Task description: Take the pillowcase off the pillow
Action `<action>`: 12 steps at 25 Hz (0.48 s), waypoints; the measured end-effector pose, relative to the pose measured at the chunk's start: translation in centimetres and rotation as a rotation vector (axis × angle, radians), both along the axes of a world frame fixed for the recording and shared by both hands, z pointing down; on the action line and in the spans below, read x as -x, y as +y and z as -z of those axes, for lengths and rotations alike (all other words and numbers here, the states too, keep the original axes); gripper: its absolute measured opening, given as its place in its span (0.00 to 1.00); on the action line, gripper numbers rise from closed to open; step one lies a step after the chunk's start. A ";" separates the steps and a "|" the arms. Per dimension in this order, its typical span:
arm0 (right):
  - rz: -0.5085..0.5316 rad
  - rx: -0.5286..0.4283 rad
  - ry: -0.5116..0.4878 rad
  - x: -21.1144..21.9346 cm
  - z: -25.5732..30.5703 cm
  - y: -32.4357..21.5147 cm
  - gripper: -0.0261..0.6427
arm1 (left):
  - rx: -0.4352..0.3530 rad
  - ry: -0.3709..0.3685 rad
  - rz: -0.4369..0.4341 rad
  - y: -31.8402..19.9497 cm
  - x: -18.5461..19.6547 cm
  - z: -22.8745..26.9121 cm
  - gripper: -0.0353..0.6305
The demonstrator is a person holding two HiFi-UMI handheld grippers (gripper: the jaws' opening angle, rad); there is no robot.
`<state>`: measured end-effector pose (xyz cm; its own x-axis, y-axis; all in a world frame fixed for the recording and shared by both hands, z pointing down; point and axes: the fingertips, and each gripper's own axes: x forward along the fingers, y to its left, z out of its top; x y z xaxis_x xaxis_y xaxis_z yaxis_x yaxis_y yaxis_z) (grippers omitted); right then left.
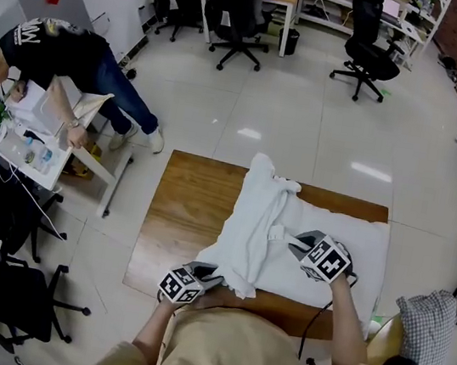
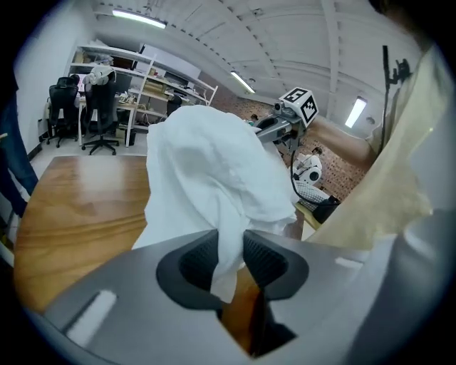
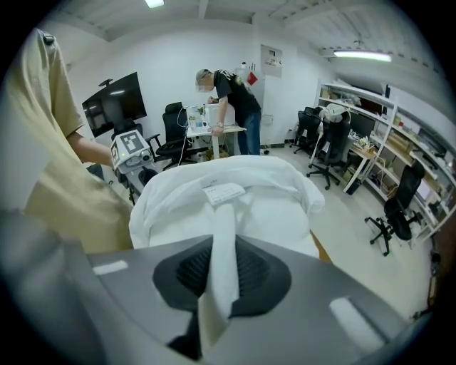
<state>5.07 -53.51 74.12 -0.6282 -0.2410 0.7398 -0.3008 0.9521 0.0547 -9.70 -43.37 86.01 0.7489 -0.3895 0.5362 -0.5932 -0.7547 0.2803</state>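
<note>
Nearby, left gripper fingers pinched narrow on a hanging corner of the white pillowcase, right gripper fingers clamped tight on a fold of the pillow beneath its sewn label, both lying on the wooden table.

Bright overhead light; fisheye-warped edges.

The left gripper and right gripper tilt downward, jaws clamped on white fabric.
</note>
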 end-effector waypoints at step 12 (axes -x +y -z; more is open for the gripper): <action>0.111 0.032 -0.007 -0.9 0.3 2.4 0.09 | -0.020 -0.214 0.330 -3.1 16.3 0.8 0.06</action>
